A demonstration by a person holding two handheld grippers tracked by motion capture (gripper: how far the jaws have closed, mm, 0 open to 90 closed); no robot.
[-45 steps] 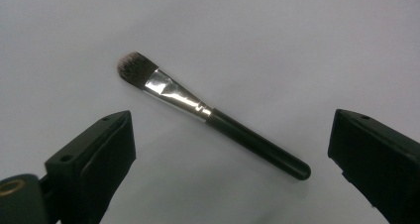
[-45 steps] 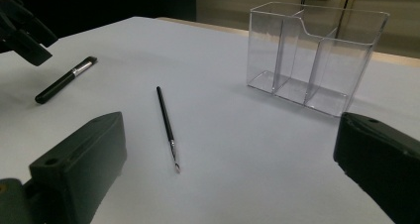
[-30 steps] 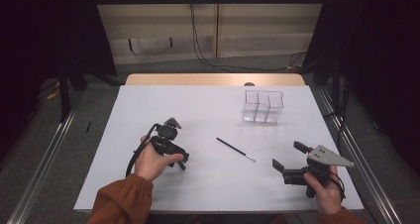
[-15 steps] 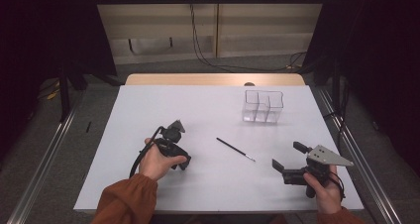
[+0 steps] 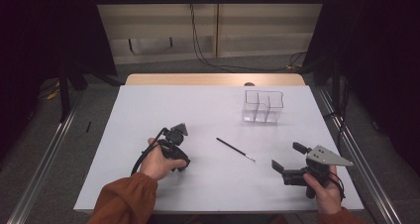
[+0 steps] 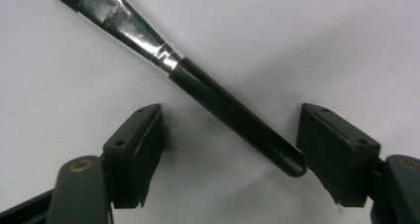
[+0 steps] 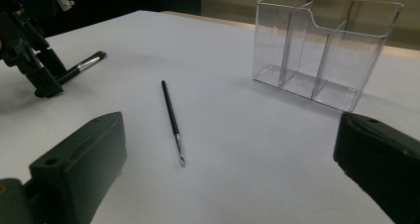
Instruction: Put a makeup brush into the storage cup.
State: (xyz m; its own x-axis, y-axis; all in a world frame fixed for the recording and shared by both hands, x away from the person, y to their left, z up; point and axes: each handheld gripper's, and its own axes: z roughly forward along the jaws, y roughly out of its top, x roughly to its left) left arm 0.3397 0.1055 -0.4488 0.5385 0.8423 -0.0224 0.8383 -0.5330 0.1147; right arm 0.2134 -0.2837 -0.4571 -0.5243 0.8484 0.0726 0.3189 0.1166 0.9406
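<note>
- The left gripper (image 6: 228,149) is pointed down at the white tabletop (image 5: 148,105), its black jaws spread apart with the rounded handle end of a flat brush (image 6: 233,117) lying between them; the handle tip sits just beside the right-hand jaw, and whether it touches is hard to tell.
- That flat brush has a glossy black handle, a shiny metal ferrule and dark bristles, cut off at the top edge of the left gripper view; in the high view it is hidden beneath the left gripper (image 5: 174,143) and hand (image 5: 157,162).
- In the right gripper view the same flat brush (image 7: 84,64) pokes out from under the left gripper (image 7: 34,60), its bristle end free on the tabletop.
- The right gripper (image 5: 291,160) is held low near the front right of the tabletop, jaws wide apart and empty, a grey three-cornered plate on top.
- Between the two grippers lies a thin brush (image 5: 236,149), slender and black with a fine pale tip, well apart from both.
- Farther back stands a clear plastic organiser (image 5: 263,106), box-shaped with upright dividers; its compartments look empty.
</note>
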